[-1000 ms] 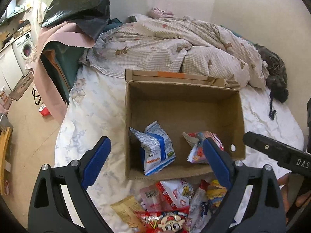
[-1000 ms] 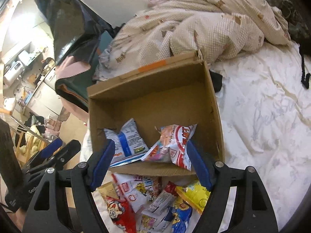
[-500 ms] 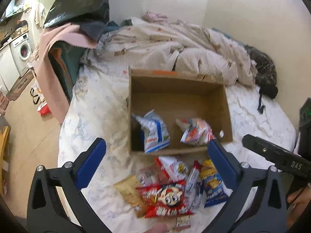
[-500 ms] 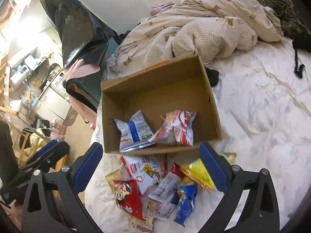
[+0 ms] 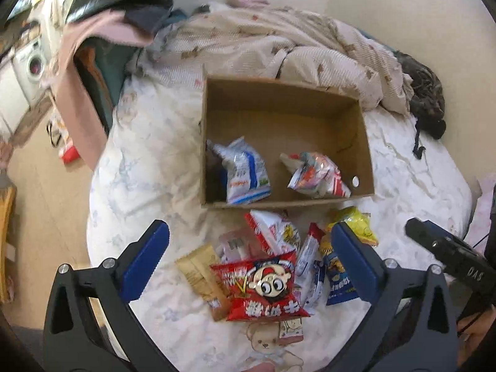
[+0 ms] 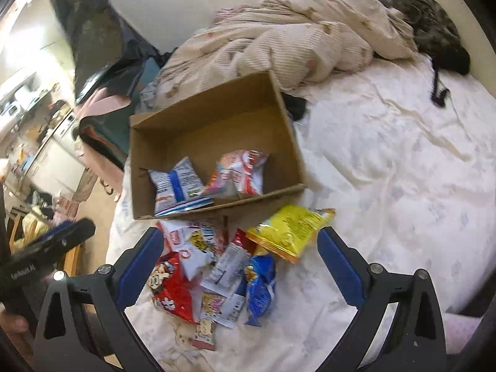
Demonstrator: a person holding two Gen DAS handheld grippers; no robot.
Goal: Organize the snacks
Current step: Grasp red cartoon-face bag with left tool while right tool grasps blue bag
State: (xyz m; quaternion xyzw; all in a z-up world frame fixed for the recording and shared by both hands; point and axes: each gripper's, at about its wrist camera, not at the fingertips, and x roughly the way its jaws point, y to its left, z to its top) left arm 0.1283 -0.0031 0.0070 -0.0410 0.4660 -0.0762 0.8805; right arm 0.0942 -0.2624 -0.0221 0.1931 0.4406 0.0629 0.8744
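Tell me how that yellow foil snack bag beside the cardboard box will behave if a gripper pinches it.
The yellow foil snack bag looks puffed and crinkled, so it probably gives and crackles rather than staying stiff. It likely weighs little for its bulk. Its glossy film may slip, so pinching a sealed edge seems safer.

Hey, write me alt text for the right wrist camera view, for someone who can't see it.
An open, empty right gripper hovers over a pile of snack packets on a white bedsheet. Behind the pile, a cardboard box holds two packets, a blue-and-white bag and a red-and-white bag. A rumpled duvet lies beyond.
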